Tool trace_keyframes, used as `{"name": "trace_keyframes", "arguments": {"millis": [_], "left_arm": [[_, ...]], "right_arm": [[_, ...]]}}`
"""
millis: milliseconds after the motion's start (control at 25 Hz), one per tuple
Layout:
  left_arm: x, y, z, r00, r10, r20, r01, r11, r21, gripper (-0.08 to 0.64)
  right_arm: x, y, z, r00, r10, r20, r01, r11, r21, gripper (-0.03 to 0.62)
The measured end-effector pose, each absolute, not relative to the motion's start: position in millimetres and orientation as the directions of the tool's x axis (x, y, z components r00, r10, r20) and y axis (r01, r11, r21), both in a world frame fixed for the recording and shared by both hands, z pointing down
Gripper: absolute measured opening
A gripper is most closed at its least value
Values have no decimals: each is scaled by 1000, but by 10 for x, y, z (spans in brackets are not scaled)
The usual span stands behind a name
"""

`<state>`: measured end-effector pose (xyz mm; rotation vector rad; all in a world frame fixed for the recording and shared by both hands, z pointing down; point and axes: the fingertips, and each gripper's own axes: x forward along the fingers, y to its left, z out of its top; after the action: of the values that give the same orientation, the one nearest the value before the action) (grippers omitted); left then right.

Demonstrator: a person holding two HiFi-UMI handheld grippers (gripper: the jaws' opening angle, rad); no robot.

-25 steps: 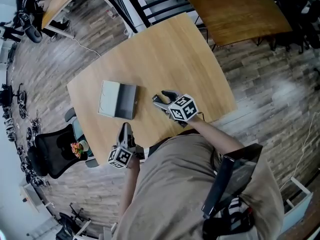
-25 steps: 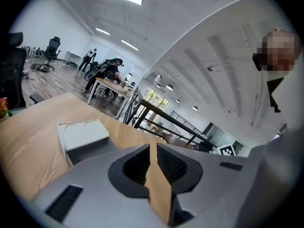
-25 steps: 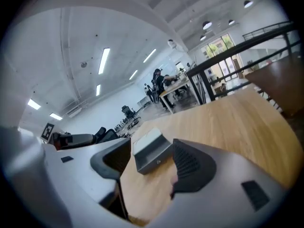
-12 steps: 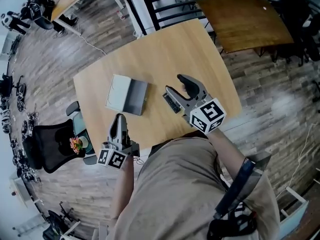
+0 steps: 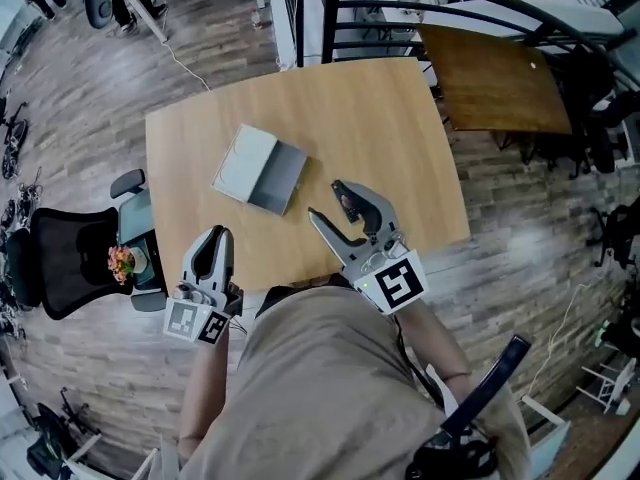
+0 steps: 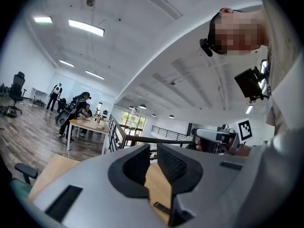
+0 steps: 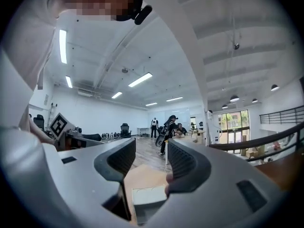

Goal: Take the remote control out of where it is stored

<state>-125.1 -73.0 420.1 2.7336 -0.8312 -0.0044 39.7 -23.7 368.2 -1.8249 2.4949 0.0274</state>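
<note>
Box [image 5: 258,169] on table [image 5: 380,118], apart from right gripper [image 5: 327,200]

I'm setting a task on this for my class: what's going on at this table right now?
A person stands at a light wooden table with a two-jaw gripper in each hand. Both are held above the table, clear of the grey box that seems to lie open on it. The left gripper has its jaws slightly apart and empty. The right gripper has just been closing its jaws, with nothing between them. No remote control can be made out.
</note>
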Motion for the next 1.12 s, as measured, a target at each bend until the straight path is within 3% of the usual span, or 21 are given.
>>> {"name": "trace_keyframes", "arguments": {"millis": [240,640,1120], "left_arm": [[-1694,-795,4448,847,-525,85,-522,-789,323,29],[-2064,-811,5027,884,-429,187,-467,-829,307,29],[-2506,-936,5678,849,-415,328,-512,-798,317,29]], "right_arm": [[-218,-226,4020,-316,-947,62,-948,317,11,219],[-737,-182,4632,-200,-963,181,-968,223,112,219],[-1127,-347,5443,-231,-923,309,-967,253,32,219]]}}
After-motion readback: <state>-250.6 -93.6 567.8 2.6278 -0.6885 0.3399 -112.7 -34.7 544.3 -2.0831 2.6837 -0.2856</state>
